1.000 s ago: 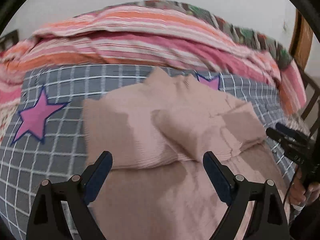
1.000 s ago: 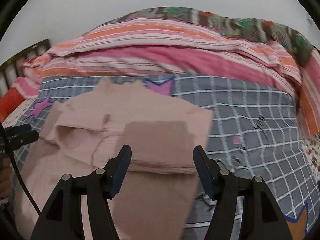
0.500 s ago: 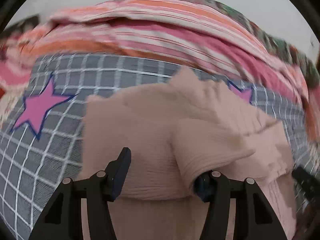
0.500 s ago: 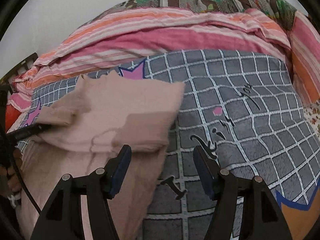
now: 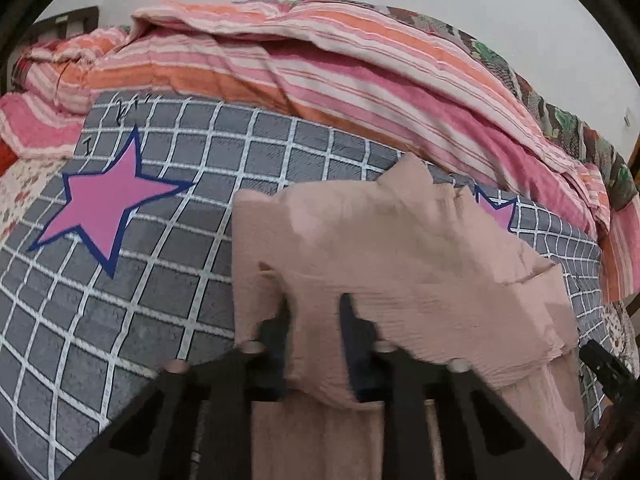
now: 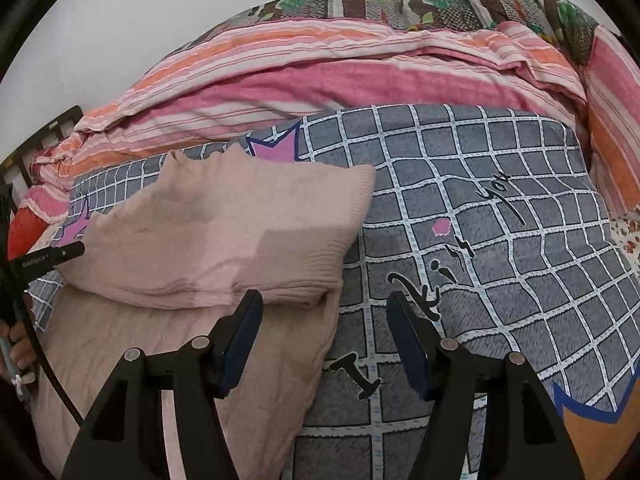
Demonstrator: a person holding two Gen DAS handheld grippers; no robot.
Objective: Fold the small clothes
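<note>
A pale pink knit sweater [image 5: 400, 264] lies partly folded on a grey checked bed cover [image 5: 160, 280]. My left gripper [image 5: 314, 312] is shut on a folded fold of the sweater's near left edge, with cloth bunched between the fingers. In the right wrist view the sweater [image 6: 224, 240] lies left of centre, its sleeves folded over the body. My right gripper [image 6: 324, 320] is open and empty, hovering at the sweater's right edge over the cover. The left gripper's tip [image 6: 60, 254] shows at the far left there.
A pink and orange striped quilt [image 5: 340, 80] is heaped along the back of the bed [image 6: 320, 80]. A dark headboard [image 6: 36, 140] stands at far left. The cover [image 6: 500, 260] has pink stars and black lettering to the right.
My left gripper moved forward and left onto the sweater and closed on its fold. My right gripper swung right, off the sweater toward its right edge, staying open.
</note>
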